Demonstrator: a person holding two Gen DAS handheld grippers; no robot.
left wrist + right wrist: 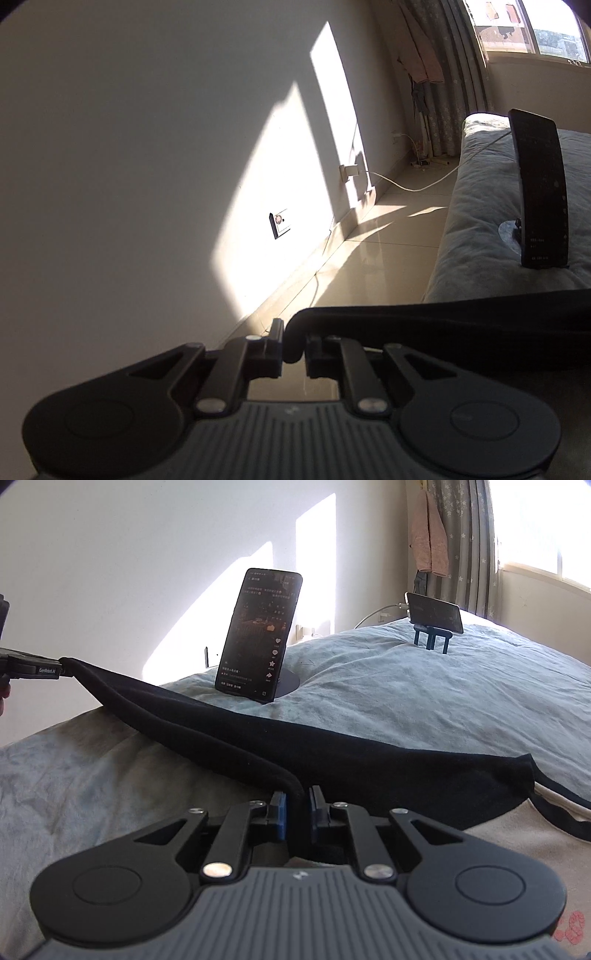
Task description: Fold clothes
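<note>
A black garment stretches in a taut band across the blue-grey bed. My right gripper is shut on one bunched edge of it, with the cloth pinched between the blue pads. The left gripper shows at the far left edge, shut on the garment's other end and holding it lifted off the bed. In the left wrist view the left gripper pinches a rolled edge of the black garment, which runs off to the right.
A phone on a round stand stands upright on the bed just behind the garment, and a second phone sits farther back. A cream garment lies under the black one at lower right. A white cable crosses the tiled floor left of the bed.
</note>
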